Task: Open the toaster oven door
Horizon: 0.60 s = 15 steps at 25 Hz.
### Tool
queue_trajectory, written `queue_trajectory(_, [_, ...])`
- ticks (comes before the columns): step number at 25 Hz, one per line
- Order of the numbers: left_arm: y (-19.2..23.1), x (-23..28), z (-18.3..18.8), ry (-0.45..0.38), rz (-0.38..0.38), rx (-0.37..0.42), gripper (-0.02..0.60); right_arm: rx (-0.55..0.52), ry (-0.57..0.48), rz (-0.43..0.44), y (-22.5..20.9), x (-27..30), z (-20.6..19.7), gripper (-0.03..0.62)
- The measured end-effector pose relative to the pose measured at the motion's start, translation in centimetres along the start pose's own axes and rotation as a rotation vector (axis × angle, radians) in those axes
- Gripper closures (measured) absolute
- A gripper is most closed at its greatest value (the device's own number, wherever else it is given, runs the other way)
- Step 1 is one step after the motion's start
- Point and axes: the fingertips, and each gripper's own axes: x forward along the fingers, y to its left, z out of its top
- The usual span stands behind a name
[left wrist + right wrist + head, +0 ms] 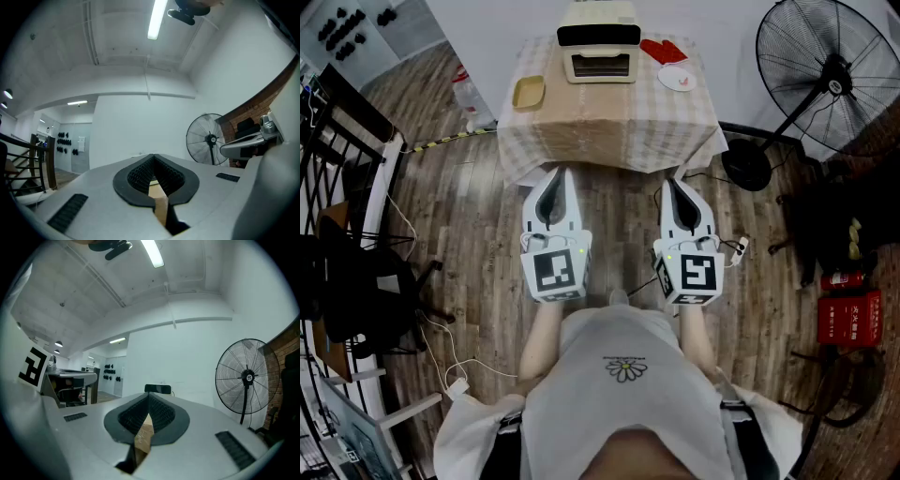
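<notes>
Nearest the person, the left hand-held gripper (562, 174) and the right hand-held gripper (674, 184) are held side by side and about level, both aimed forward at the square table draped in a pale checked cloth (609, 131). In its own view the left hand-held gripper (153, 158) is clenched with nothing between its ribbed pads, and the right hand-held gripper (148, 395) is likewise pressed together and empty. On the table's left part lies a shallow yellow rectangular tray (529, 92) that looks empty. To the right is a small white round plate (677, 79) carrying only a faint red mark, with a red flat object (659, 49) just behind it. At the far edge, straight ahead and between the two lines of aim, stands the cream toaster oven with a dark band along its top (600, 42). Its glass door (600, 64) faces the person and appears closed, and what is inside cannot be made out. The door's long axis runs left to right, across the line of approach. Both tips are well short of it, and the left one looks slightly nearer in line.
</notes>
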Motion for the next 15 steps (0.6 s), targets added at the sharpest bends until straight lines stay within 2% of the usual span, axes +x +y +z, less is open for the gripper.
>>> queue_trajectory(7, [0.2,0.9,0.1,-0.007,-0.002,-0.007,0.565,-0.013,0.009,0.006,0.0,0.7,-0.4,0.585])
queue_trajectory(15, [0.5,1.5,-1.1,0.034,-0.013,0.001,0.565,0.011,0.006,0.042,0.5,1.7,-0.7,0.585])
